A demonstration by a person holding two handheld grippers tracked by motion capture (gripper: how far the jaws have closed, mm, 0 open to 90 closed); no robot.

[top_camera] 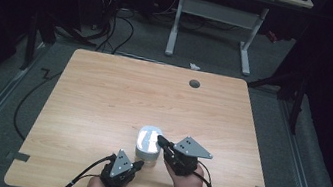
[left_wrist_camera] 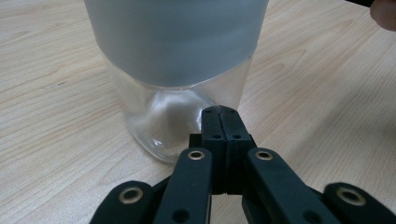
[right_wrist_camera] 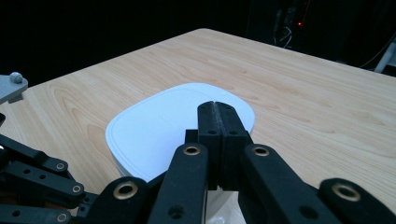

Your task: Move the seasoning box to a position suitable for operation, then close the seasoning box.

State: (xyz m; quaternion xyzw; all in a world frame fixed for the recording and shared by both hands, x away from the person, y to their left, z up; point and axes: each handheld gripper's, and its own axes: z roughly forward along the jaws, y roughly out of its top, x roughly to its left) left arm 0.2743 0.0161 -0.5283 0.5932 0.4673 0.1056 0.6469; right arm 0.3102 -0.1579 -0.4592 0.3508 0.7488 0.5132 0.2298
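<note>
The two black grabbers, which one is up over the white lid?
The right gripper. Its shut jaws reach over the jar's white lid, while the left gripper sits lower, jaws shut, pointing at the clear jar side.

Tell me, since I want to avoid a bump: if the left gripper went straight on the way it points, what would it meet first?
The left gripper, jaws shut, points at the clear lower wall of the container, below its white lid. It would likely hit that wall first; it looks very close already, though whether it touches is unclear.
</note>
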